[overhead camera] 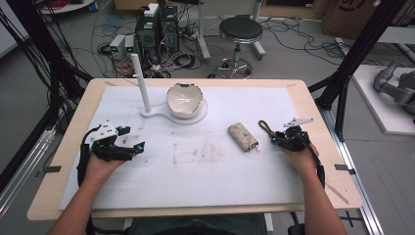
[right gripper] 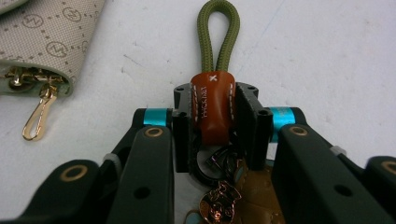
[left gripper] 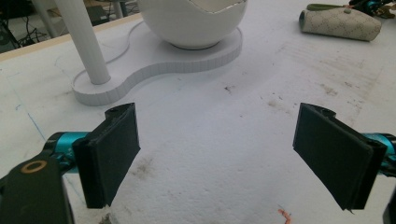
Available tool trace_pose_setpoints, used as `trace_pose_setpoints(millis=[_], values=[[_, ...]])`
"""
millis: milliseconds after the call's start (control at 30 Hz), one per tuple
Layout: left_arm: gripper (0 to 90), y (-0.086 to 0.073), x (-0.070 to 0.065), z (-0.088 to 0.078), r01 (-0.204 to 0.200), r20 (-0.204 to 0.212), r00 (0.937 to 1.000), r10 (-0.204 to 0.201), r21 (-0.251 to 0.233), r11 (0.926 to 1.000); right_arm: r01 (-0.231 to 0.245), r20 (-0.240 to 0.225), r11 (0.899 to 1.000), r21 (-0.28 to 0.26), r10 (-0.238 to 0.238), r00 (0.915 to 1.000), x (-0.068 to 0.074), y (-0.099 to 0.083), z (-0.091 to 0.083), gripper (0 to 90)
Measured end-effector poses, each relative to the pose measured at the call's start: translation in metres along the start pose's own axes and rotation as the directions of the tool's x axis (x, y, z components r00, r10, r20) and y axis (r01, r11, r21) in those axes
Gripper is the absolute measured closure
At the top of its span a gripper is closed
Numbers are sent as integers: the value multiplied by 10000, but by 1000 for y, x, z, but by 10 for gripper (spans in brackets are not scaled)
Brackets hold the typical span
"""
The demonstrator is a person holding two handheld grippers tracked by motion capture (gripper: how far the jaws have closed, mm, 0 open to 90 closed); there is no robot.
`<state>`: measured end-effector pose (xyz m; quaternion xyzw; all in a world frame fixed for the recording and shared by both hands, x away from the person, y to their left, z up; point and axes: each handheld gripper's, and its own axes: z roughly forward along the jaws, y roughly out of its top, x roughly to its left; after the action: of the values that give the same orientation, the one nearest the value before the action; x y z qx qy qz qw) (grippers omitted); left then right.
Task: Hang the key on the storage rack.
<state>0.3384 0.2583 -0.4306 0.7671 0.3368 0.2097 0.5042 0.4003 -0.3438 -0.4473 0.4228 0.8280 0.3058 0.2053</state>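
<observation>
Right gripper (right gripper: 215,116) is clamped on the keychain's orange leather tab (right gripper: 212,105) beside the beige pouch (overhead camera: 242,136); left gripper (left gripper: 217,154) hangs wide open, empty, above the white mat (left gripper: 224,154).

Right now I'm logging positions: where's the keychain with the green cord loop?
The keychain sits clamped in the right gripper at the table's right side, just right of the beige pouch.

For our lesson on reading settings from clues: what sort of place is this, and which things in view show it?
Probably a robotics lab or workshop: computer towers amid tangled cables on the floor, a black metal frame around the table, and a grey robot arm nearby.
</observation>
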Motion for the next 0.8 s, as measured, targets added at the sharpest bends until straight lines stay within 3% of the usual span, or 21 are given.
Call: trace_pose_setpoints(millis=[200,400,500,700,800], values=[[144,0,2,-2,33,-6,10000,-33,-54,10000,46,221,10000,-2,-46,9997,2,2,-3,733],[144,-1,3,-4,75,-114,9999,-76,-86,9999,-180,50,9955,-934,186,9998,5,7,-21,733],[144,0,3,-6,36,-159,9999,-38,-124,9999,-51,-146,9870,-1609,28,9999,12,20,-36,733],[144,-1,5,-11,166,-262,9995,-172,-222,9996,325,-343,9759,-2157,-408,9986,27,41,-50,733],[144,-1,6,-12,213,-304,9993,-221,-274,9994,502,-530,9655,-2555,-658,9964,37,55,-57,733]])
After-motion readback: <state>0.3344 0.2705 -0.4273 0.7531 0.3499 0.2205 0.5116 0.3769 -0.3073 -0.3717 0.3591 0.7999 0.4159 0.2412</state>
